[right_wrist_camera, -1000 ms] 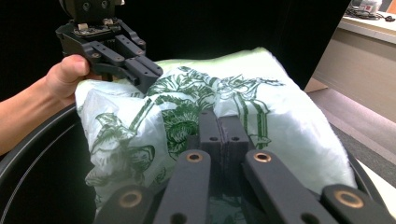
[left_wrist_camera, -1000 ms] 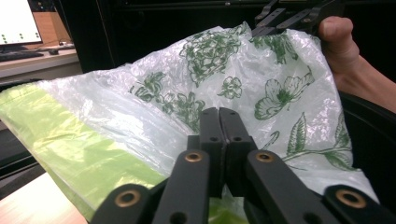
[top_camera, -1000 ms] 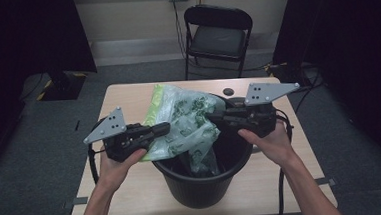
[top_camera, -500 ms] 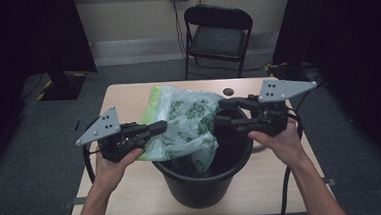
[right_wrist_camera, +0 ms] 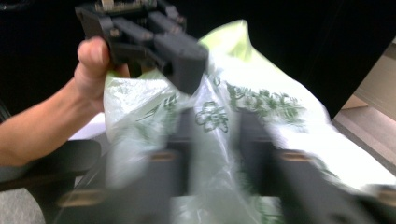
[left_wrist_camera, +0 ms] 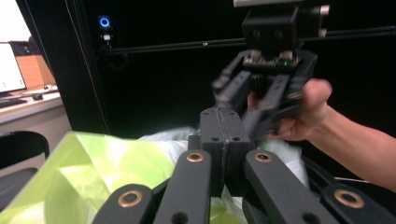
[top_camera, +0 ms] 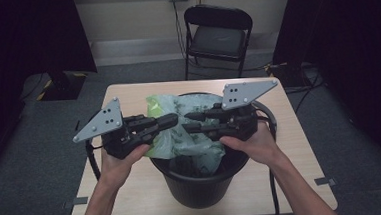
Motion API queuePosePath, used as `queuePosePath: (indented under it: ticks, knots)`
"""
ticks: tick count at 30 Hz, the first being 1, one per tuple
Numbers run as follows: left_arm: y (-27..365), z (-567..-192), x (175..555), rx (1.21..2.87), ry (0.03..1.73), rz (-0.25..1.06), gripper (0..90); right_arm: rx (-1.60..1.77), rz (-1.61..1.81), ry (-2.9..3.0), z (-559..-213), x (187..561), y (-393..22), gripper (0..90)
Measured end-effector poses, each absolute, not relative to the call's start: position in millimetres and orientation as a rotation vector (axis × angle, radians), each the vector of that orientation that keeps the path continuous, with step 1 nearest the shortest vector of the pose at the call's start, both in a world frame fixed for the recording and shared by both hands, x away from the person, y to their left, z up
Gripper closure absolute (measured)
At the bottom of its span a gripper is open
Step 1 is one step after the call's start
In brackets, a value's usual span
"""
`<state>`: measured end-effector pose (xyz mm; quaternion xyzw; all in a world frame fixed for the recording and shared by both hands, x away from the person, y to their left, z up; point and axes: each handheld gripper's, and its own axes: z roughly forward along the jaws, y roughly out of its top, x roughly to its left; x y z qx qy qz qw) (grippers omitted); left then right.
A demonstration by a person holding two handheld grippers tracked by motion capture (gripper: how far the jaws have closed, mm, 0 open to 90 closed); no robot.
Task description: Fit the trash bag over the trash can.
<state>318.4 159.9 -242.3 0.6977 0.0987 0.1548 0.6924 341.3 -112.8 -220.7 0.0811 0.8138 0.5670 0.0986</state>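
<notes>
A thin plastic bag [top_camera: 180, 138], yellow-green and clear with a green flower print, hangs into a black bin [top_camera: 203, 187] on the table. My left gripper [top_camera: 175, 119] comes in from the left above the bin's rim, shut on the bag's upper edge; its jaws [left_wrist_camera: 219, 116] meet with no gap. My right gripper [top_camera: 187, 122] faces it from the right, tip close to tip. Its jaws have just been closing. In the right gripper view they [right_wrist_camera: 215, 121] show blurred and still apart behind the bag's film [right_wrist_camera: 261, 107], which drapes across them.
The bin stands near the front of a light wooden table [top_camera: 128, 191]. A black folding chair [top_camera: 216, 33] stands behind the table by the wall. Cables lie on the grey floor at the right [top_camera: 297, 76].
Both grippers have risen a little. The right one has moved left toward the left gripper, so the bag's top is bunched between them instead of spread.
</notes>
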Motion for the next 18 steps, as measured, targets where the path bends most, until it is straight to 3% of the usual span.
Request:
queuePosePath:
  ticks: [1,3,6,12,18]
  knots:
    - [161.3,-242.2,317.6,1.543,0.231,0.343,83.4,0.244,1.674,2.399,-220.8,341.1,-113.4,90.0]
    - [167.1,-243.9,317.4,1.512,0.261,0.341,64.4,0.247,1.678,2.377,-221.1,340.8,-119.4,90.0]
    - [177.5,-247.8,319.2,1.482,0.312,0.366,49.6,0.304,1.705,2.332,-222.9,343.1,-134.2,90.0]
    - [187.8,-257.6,327.2,1.478,0.336,0.297,44.6,0.404,1.783,2.228,-226.3,348.6,-163.3,90.0]
    - [171.1,-258.4,326.1,1.507,0.243,0.201,40.6,0.429,1.791,2.203,-226.6,350.7,-165.6,90.0]
